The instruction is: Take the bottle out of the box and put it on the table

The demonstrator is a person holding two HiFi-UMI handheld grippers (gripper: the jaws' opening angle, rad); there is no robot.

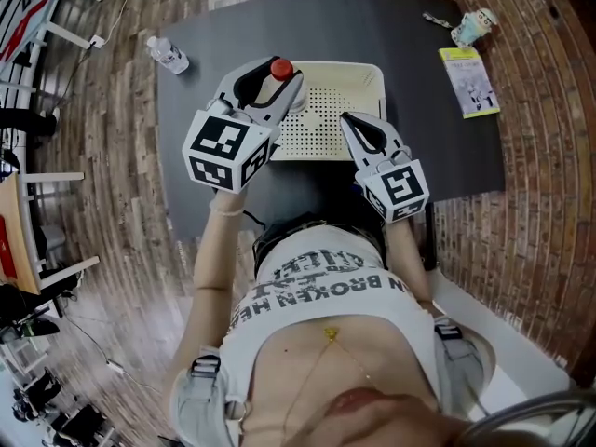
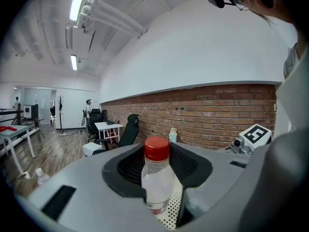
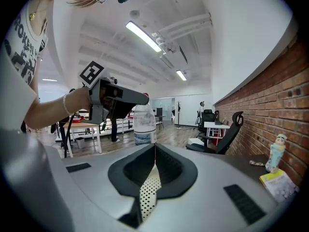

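Observation:
A clear plastic bottle [image 1: 280, 67] with a red cap is held upright in my left gripper [image 1: 277, 82], whose jaws are shut on its body. It hangs above the left end of the cream perforated box [image 1: 377, 74] on the dark table [image 1: 391, 26]. In the left gripper view the bottle [image 2: 157, 182] stands between the black pads, with the box floor [image 2: 172, 211] below. The right gripper view shows the bottle [image 3: 144, 124] in the air under the left gripper [image 3: 118, 98]. My right gripper [image 1: 349, 122] is shut and empty at the box's near right edge, its jaws [image 3: 154, 146] touching.
A second water bottle [image 1: 169, 55] lies at the table's far left corner. At the far right stand a small figurine [image 1: 473, 26] and a yellow booklet [image 1: 470, 82]. The brick wall runs along the table's right side. Office chairs and desks stand beyond.

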